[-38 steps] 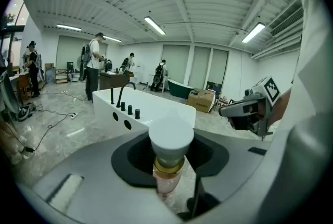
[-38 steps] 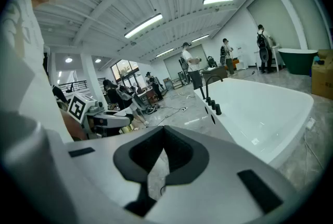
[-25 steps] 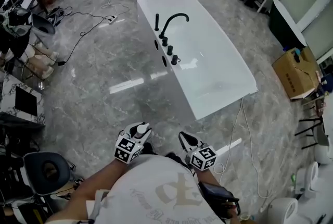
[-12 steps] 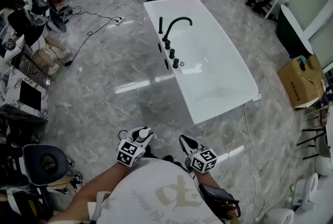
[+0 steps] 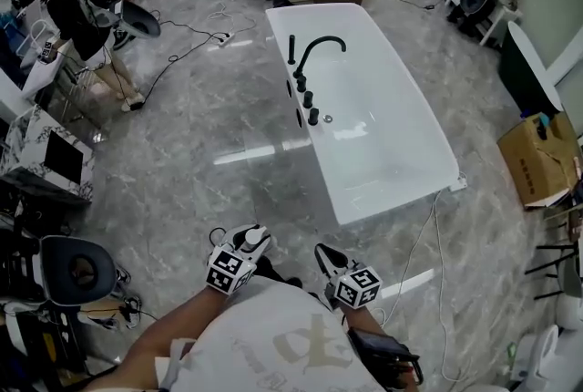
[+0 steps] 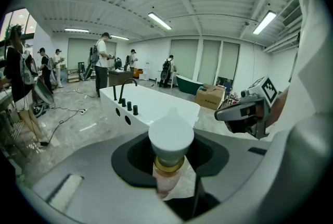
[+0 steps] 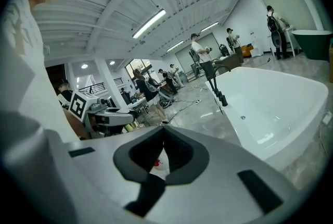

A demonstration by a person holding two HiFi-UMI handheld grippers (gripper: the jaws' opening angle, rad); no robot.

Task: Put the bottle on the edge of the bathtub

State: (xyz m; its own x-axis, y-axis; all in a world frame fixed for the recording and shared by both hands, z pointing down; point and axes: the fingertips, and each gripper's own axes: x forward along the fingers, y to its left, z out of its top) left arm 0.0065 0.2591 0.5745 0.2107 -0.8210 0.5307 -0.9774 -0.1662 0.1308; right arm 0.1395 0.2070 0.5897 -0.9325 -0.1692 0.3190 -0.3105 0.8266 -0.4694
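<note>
Left claw (image 5: 248,242): mine, held close in front of my torso over the grey marble floor (image 5: 182,171). It is clamped on the bottle.
Bottle (image 5: 254,237): in the left claw, well apart from the bathtub, with bare floor between.
Bottle, head view: only the white cap shows, poking out past the marker cube (image 5: 227,267).
Bottle, left gripper view: the rounded white cap (image 6: 171,136), a gold collar (image 6: 168,164) and a pinkish clear body (image 6: 167,182) below it. It stands upright between my dark pads (image 6: 127,155), which close in on both sides.
Right claw (image 5: 324,252): mine, just beside the left one, also over the floor.
Right claw, right gripper view: jaw tips meet at a point and hold nothing. The head view is too small to settle this.
Bathtub (image 5: 401,171): a white freestanding tub ahead of me. The head view shows its whole rim from above and an empty basin.
Bathtub, gripper views: seen side-on, ahead in the left gripper view (image 6: 156,106) and to the right in the right gripper view (image 7: 276,108).
Faucet (image 5: 314,53): a black arched spout with a row of black knobs, on the tub's left edge.
Cardboard box (image 5: 537,158): on the floor, right of the tub.
Cross-sightings: the left gripper view catches my right claw (image 6: 244,113), and the right gripper view catches my left claw (image 7: 106,113).
People: several stand at the far end of the hall beyond the tub.
</note>
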